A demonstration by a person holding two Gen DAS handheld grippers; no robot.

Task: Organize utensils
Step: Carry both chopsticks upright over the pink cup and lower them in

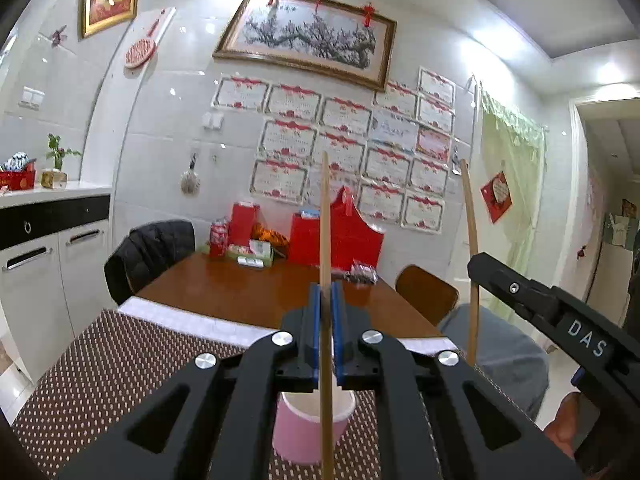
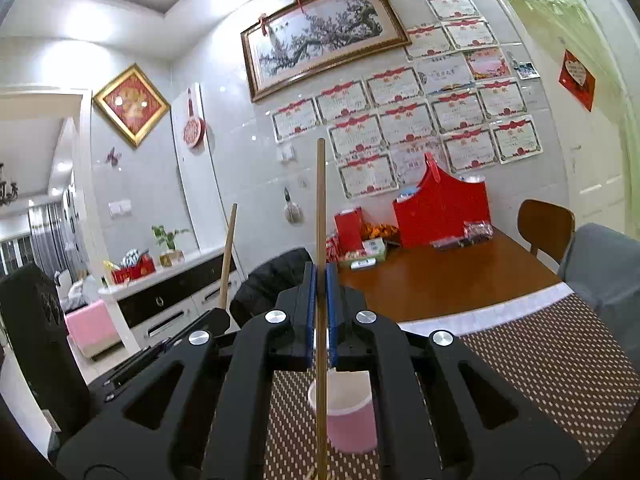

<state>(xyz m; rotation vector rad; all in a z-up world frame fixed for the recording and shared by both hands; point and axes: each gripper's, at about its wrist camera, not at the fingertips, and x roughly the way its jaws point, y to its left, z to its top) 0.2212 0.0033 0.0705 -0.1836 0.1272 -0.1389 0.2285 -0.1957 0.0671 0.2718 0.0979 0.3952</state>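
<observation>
My left gripper is shut on a wooden chopstick that stands upright between its blue pads. Below it, a pink cup with a white inside stands on the dotted placemat. The right gripper shows at the right edge, holding a second chopstick. In the right wrist view, my right gripper is shut on its upright chopstick, above the same pink cup. The left gripper and its chopstick appear at the left.
The placemat covers the near end of a brown wooden table. Red boxes and snack packs crowd the far end by the wall. A chair with a black jacket stands left, a wooden chair right, and a white cabinet far left.
</observation>
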